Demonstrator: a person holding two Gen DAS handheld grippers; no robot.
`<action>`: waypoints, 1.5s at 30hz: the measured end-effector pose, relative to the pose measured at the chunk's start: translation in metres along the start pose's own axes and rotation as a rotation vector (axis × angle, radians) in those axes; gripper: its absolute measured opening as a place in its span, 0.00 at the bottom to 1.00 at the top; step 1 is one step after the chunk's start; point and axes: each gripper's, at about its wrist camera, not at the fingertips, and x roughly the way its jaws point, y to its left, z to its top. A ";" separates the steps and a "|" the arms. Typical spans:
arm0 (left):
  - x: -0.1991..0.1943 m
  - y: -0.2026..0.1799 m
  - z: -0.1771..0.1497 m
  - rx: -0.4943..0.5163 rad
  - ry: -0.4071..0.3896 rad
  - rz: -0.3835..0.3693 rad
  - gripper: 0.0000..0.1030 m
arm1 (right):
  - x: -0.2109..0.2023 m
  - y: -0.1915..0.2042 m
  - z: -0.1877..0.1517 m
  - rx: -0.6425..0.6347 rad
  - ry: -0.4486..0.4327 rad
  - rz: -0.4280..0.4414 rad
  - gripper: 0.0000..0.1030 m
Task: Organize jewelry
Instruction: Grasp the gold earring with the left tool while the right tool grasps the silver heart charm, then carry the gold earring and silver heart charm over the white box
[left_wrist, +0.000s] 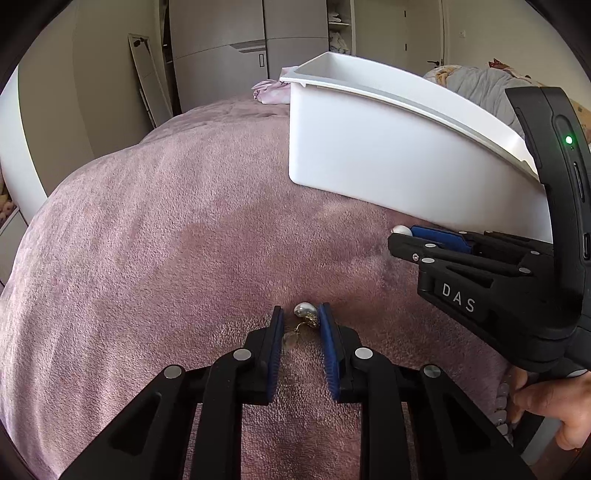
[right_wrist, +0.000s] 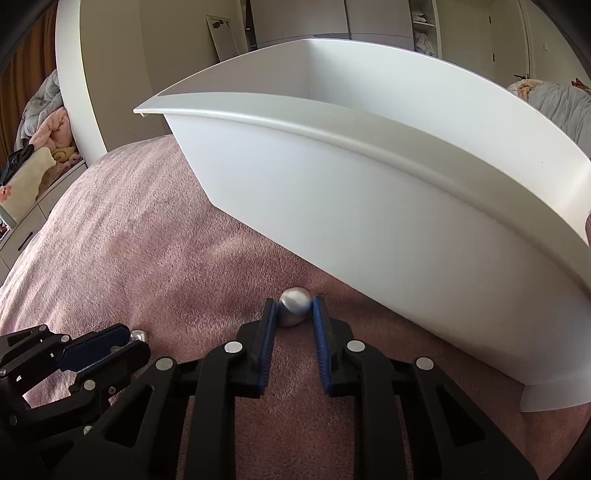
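On the left, the left gripper (left_wrist: 300, 318) is lowered onto the mauve blanket (left_wrist: 155, 236), its blue pads (left_wrist: 328, 343) drawn in around a pearl earring (left_wrist: 306, 312) with a small gold fitting. The right pad appears to touch the pearl, while a sliver of space seems to be left at the other pad, so a firm clamp cannot be confirmed.

Further right, the right gripper (right_wrist: 294, 309) is closed on a silver-grey bead (right_wrist: 293, 305) lying on the blanket, just in front of the white bin (right_wrist: 369, 192); both pads are seen pressing its sides.

From here, either piece could be lost on lifting. The bead is round and smooth and is pinched near the fingertips, so it could be squeezed out forward. The earring's dangling gold part could be snagged in the plush pile, or only the pearl's edge could be caught and the piece dropped. The bin's near wall stands high, and it could be struck if the grippers are not raised enough.

The bin's interior floor is hidden in both views, so its contents cannot be judged. Its right end is cut off in the right wrist view. The earring's lower part is blurred between the pads.
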 end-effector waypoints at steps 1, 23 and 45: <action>-0.002 -0.001 0.001 0.006 -0.004 0.003 0.23 | 0.000 0.000 0.000 0.001 -0.001 0.003 0.20; -0.062 0.021 -0.001 -0.085 -0.131 -0.011 0.23 | -0.087 -0.001 0.003 -0.093 -0.076 0.171 0.20; -0.132 -0.008 0.009 -0.148 -0.257 0.001 0.23 | -0.184 -0.058 0.068 -0.161 -0.253 0.240 0.20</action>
